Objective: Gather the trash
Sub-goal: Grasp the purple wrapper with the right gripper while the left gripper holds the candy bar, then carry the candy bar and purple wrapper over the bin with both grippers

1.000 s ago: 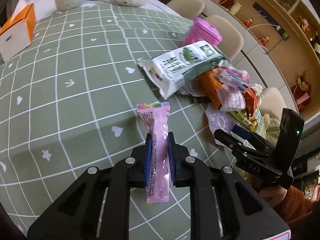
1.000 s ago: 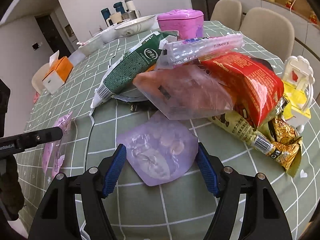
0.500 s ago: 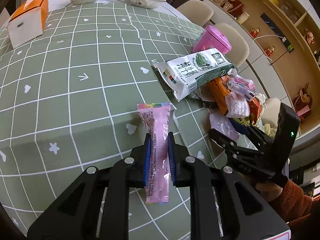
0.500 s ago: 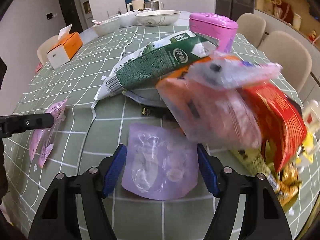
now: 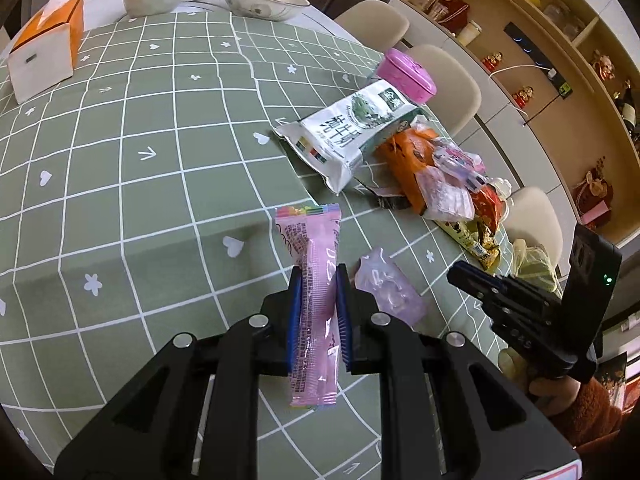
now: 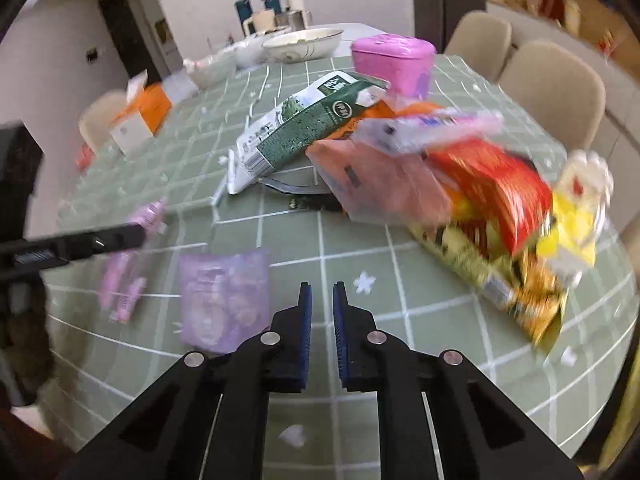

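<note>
Left wrist, left gripper (image 5: pixel 318 300) clamping pink wrapper (image 5: pixel 314 280)

White-green milk bag (image 5: pixel 352 132): large Chinese characters "纯牛奶".

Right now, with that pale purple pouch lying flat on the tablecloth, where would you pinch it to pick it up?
The purple pouch lies flat, so nothing sticks up to pinch. I would probably come down from above on its near edge, one finger sliding under. The right gripper is closing beside it, with nothing between its jaws.
</note>
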Action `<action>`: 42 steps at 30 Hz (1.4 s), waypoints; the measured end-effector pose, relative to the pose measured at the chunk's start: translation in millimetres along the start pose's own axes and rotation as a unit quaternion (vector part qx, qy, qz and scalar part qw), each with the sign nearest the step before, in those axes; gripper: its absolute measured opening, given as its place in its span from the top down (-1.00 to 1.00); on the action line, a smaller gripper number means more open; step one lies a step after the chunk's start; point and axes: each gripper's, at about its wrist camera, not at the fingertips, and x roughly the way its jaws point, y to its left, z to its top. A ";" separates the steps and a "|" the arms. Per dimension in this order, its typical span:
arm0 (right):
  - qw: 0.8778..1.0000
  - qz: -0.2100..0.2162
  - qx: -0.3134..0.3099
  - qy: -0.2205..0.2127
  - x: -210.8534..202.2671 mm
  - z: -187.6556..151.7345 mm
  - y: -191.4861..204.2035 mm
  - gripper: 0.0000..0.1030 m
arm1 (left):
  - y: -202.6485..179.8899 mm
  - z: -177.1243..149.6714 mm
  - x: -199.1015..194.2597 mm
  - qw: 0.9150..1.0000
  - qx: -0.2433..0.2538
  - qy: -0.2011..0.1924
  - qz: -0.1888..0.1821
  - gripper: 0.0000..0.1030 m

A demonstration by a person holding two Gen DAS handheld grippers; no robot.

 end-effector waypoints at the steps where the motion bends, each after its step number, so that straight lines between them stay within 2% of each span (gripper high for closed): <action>1: 1.000 0.008 0.012 -0.002 -2.1 -2.5 -2.2 0.75 | -0.1 -0.7 -0.3 1.000 0.000 0.000 0.001 0.72; 2: 0.999 0.019 0.028 -0.004 -3.4 -4.7 -3.9 0.74 | 0.3 -1.3 -0.9 1.000 0.000 -0.001 0.001 0.72; 4: 0.998 0.040 0.048 0.001 -0.7 -9.0 -1.9 0.57 | 2.3 -1.8 -1.2 1.000 -0.002 -0.001 0.003 0.72; 5: 0.998 0.051 0.049 0.006 2.2 -11.1 0.6 0.40 | 4.4 -2.7 -1.7 1.000 -0.003 0.000 0.004 0.72; 7: 0.998 0.053 0.042 0.015 9.8 -14.8 8.6 0.38 | 7.0 -3.4 -2.3 1.000 -0.003 0.000 0.007 0.72; 11: 0.999 0.023 0.016 0.029 29.5 -17.0 29.8 0.38 | 12.7 -5.4 -5.4 1.000 -0.005 0.001 0.014 0.72; 13: 0.999 0.017 0.002 0.027 31.2 -16.0 37.6 0.47 | 14.1 -5.0 -7.5 1.000 -0.005 0.000 0.016 0.72; 14: 0.999 0.012 -0.012 0.030 31.9 -15.0 43.5 0.90 | 14.3 -4.9 -9.3 1.000 -0.005 -0.002 0.018 0.72; 17: 0.999 0.011 -0.041 0.028 22.5 -13.6 55.8 0.92 | 9.7 -4.2 -14.7 1.000 -0.002 -0.008 0.019 0.72; 22: 1.000 0.001 -0.027 -0.016 -20.3 -8.5 48.9 0.93 | -9.4 -3.3 -27.0 1.000 0.018 -0.020 0.013 0.72; 29: 0.996 -0.052 0.008 -0.074 -93.2 -10.9 7.5 0.93 | -70.6 2.4 -39.6 0.995 0.091 -0.044 -0.011 0.72; 35: 0.988 -0.102 0.038 -0.106 -146.9 -23.7 -38.2 0.93 | -142.4 11.0 -37.7 0.986 0.150 -0.066 -0.043 0.72; 42: 0.978 -0.143 0.061 -0.136 -208.5 -50.4 -92.7 0.93 | -232.9 6.7 -20.9 0.972 0.204 -0.072 -0.088 0.72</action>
